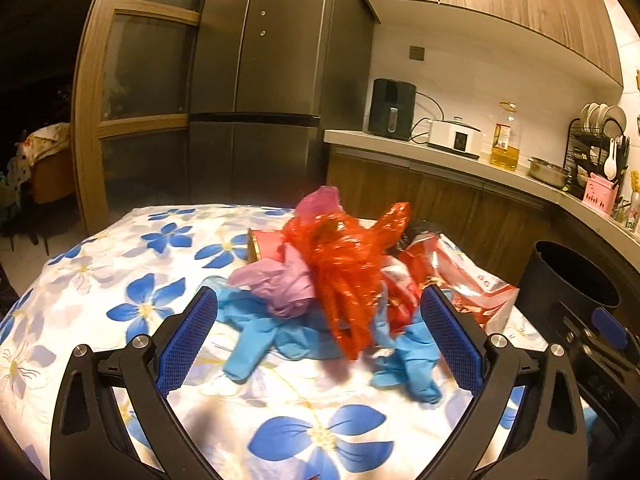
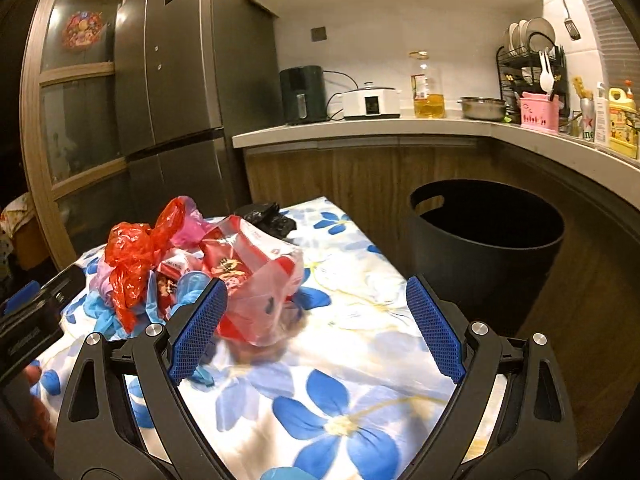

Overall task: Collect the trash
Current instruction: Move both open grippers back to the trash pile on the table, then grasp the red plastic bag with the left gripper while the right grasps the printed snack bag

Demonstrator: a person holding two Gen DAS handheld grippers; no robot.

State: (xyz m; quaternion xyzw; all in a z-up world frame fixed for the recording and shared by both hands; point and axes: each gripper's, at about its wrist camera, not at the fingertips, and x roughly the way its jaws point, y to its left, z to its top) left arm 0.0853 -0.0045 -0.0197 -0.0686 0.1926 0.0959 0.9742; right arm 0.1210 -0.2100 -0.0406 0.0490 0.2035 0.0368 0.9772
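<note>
A heap of trash lies on the flowered tablecloth [image 1: 120, 280]: a crumpled red plastic bag [image 1: 344, 264], a pink bag [image 1: 280, 284], blue gloves [image 1: 260, 332] and red-and-clear snack wrappers [image 1: 472, 284]. My left gripper [image 1: 318, 332] is open, its blue pads on either side of the heap's near edge, holding nothing. In the right wrist view the red bag [image 2: 132, 256], the wrappers [image 2: 256, 280] and a black bag [image 2: 268, 216] show. My right gripper [image 2: 316, 324] is open and empty, its left pad beside the clear wrapper. A black bin [image 2: 484, 248] stands right of the table.
The bin also shows at the right edge of the left wrist view [image 1: 572, 276]. A grey fridge [image 2: 176, 80] stands behind the table. The kitchen counter [image 2: 400, 128] carries an air fryer, a cooker, an oil bottle, a pot and a dish rack.
</note>
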